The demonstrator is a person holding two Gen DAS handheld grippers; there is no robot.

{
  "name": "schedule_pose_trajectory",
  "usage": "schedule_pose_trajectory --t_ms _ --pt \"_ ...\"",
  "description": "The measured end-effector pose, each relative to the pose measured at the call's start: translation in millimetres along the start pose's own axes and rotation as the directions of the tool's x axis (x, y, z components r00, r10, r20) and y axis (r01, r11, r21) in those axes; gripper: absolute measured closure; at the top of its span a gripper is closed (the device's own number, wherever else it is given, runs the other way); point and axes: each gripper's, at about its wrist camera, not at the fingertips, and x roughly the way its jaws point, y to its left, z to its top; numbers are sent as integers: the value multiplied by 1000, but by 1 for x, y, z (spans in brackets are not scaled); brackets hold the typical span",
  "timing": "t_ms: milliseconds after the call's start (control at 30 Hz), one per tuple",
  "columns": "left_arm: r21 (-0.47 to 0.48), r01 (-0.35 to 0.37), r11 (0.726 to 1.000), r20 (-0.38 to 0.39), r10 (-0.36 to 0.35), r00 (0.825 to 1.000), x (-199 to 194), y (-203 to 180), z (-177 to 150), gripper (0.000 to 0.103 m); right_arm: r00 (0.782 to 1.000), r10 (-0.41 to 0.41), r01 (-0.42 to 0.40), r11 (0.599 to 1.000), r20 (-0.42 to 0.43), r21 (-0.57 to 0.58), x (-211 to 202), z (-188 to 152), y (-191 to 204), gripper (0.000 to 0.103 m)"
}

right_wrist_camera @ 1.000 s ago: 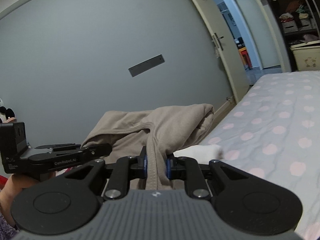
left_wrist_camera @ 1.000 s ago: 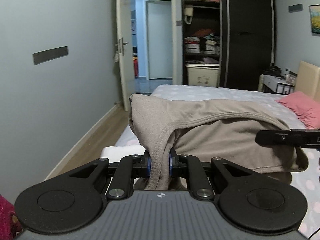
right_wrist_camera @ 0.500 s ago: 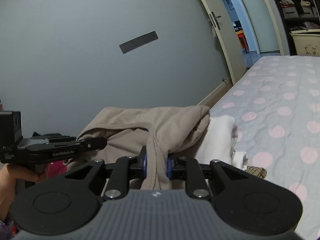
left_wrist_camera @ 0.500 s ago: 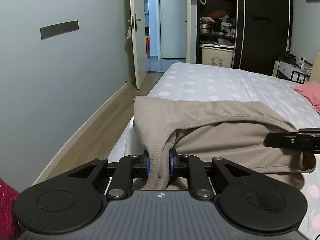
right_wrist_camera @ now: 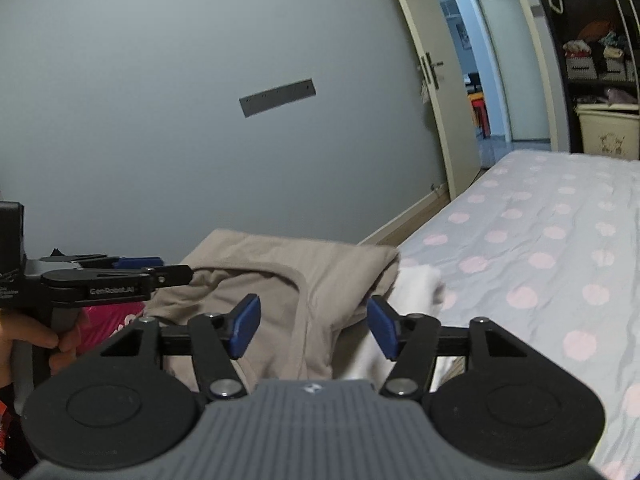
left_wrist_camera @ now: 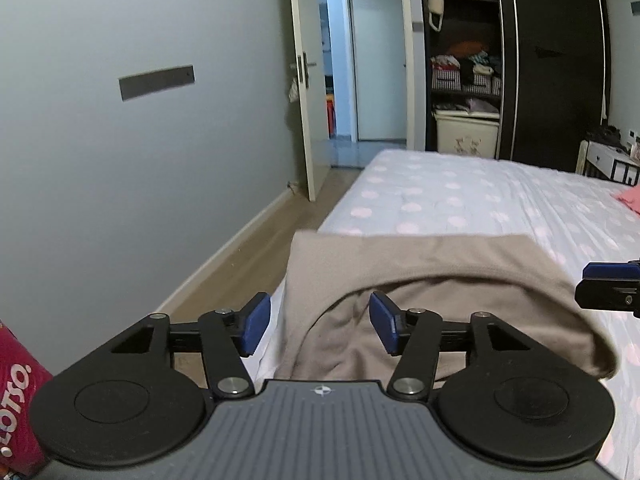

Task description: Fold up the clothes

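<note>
Both the left gripper point(left_wrist_camera: 318, 328) and right gripper point(right_wrist_camera: 313, 327) gape, holding nothing. The shirt point(left_wrist_camera: 420, 268) at the bed point(left_wrist_camera: 460, 196) edge looks soft and limp; pinch its hem

A grey rectangular plate point(left_wrist_camera: 156, 82) is fixed to the pale grey wall point(left_wrist_camera: 100, 168). A cream door point(left_wrist_camera: 301, 80) stands open onto a blue-lit hallway. Beyond the far edge of the bed's polka-dot sheet point(left_wrist_camera: 460, 196) stands a dark wardrobe point(left_wrist_camera: 552, 60), its open shelves holding folded clothes above a cream storage box point(left_wrist_camera: 466, 136).
</note>
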Motion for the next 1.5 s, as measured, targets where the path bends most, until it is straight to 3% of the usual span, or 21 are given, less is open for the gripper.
schedule_pose_trajectory --t_ms 267,533,800,1067,1167,1300,1500 --pt "86 10 996 88 -17 996 -50 -65 20 34 997 -51 53 998 57 -23 -57 13 -14 35" --pt "96 96 991 94 -105 990 -85 -138 30 34 981 -164 168 985 99 -28 -126 10 -37 30" --pt "85 195 977 122 -205 971 -102 -201 23 32 951 -279 286 957 131 -41 -201 -7 -71 17" --pt "123 263 957 142 -279 950 -103 -265 11 32 904 -394 406 913 164 -44 -269 -44 -106 10" --pt "129 292 948 140 -309 941 -101 -288 3 23 875 -446 463 884 187 -59 -291 -59 -115 6" --pt "146 348 926 143 -368 919 -96 -312 -12 22 838 -503 527 847 212 -73 -315 -79 -123 3" --pt "80 427 901 102 -433 895 -85 -334 -47 22 787 -574 595 803 225 -33 -347 -119 -131 1"
